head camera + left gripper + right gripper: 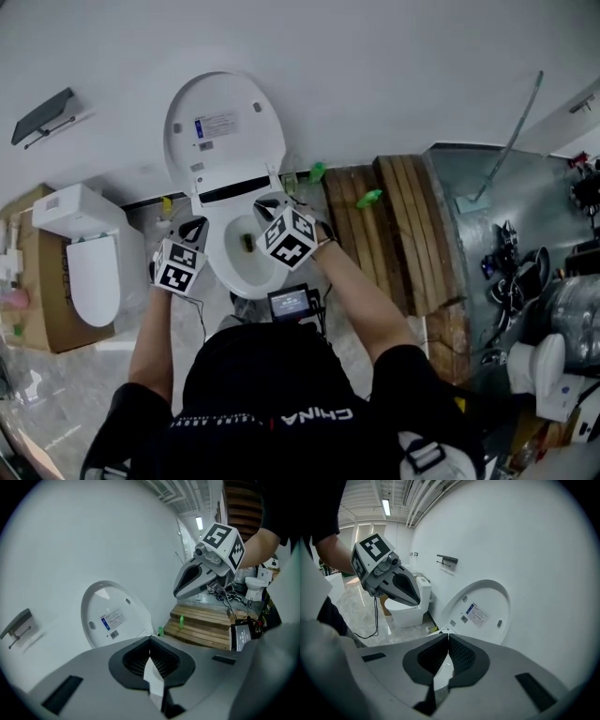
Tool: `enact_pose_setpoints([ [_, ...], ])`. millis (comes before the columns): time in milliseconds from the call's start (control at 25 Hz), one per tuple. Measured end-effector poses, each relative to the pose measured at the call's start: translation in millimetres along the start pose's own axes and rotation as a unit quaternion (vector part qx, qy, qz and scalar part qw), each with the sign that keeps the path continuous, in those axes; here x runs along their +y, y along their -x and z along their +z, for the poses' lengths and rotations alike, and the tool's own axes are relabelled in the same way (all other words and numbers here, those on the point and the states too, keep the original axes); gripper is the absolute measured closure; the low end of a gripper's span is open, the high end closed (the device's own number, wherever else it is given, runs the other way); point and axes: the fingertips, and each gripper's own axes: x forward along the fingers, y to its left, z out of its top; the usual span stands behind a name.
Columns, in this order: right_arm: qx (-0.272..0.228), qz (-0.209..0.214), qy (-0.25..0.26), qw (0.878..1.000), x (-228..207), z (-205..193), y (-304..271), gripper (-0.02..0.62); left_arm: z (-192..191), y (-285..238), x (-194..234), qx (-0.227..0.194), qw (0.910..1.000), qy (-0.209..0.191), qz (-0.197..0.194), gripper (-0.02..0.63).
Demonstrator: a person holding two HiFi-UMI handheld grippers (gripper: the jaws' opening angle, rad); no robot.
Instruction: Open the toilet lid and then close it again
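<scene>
The left gripper point(150, 640) has its 2 fingers pressed together with nothing between them, and the right gripper point(448, 637) likewise has both fingers closed on nothing. Both hang over the open toilet bowl point(221, 272), the left one at its 9 o'clock rim, the right one near its 1 o'clock rim, tips aimed toward the wall. At 12 o'clock from the bowl the toilet lid point(225, 122) stands raised against the white wall, its underside with a printed label facing out; neither gripper touches it. At 9 o'clock from the bowl sits a second toilet point(89, 267), its lid down. At 3 o'clock lies a wooden pallet point(389, 234) with a green bottle point(368, 198) on it.
</scene>
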Motion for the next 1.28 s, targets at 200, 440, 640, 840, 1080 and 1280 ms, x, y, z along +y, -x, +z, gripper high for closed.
enact_pose_setpoints([
  [200,0.007,-0.009,-0.007,1.000,-12.3,26.7,-28.6,0.580,1.2,-14.1,37.1,-0.011,0.9997,-0.009,-0.019,0.595],
  [440,0.000,0.008,-0.007,1.000,-18.1,29.0,-45.3,0.580,4.1,-33.2,50.0,-0.010,0.9998,-0.001,-0.019,0.595],
  [640,-0.016,0.015,-0.001,1.000,-36.9,31.4,-51.0,0.580,9.7,-50.4,48.2,-0.004,0.9997,0.022,-0.014,0.595],
  [840,-0.015,0.032,0.018,0.999,-54.0,20.4,-50.7,0.580,34.7,-63.6,34.1,-0.017,0.9998,0.014,-0.003,0.595],
  [1080,-0.027,0.050,0.016,0.998,-63.7,21.8,-56.7,0.580,39.6,-67.1,41.9,-0.004,0.9997,0.019,0.014,0.595],
  [1280,-0.035,0.053,0.005,0.998,-72.6,27.5,-66.9,0.580,38.0,-70.7,54.9,0.009,0.9996,0.016,0.022,0.595],
])
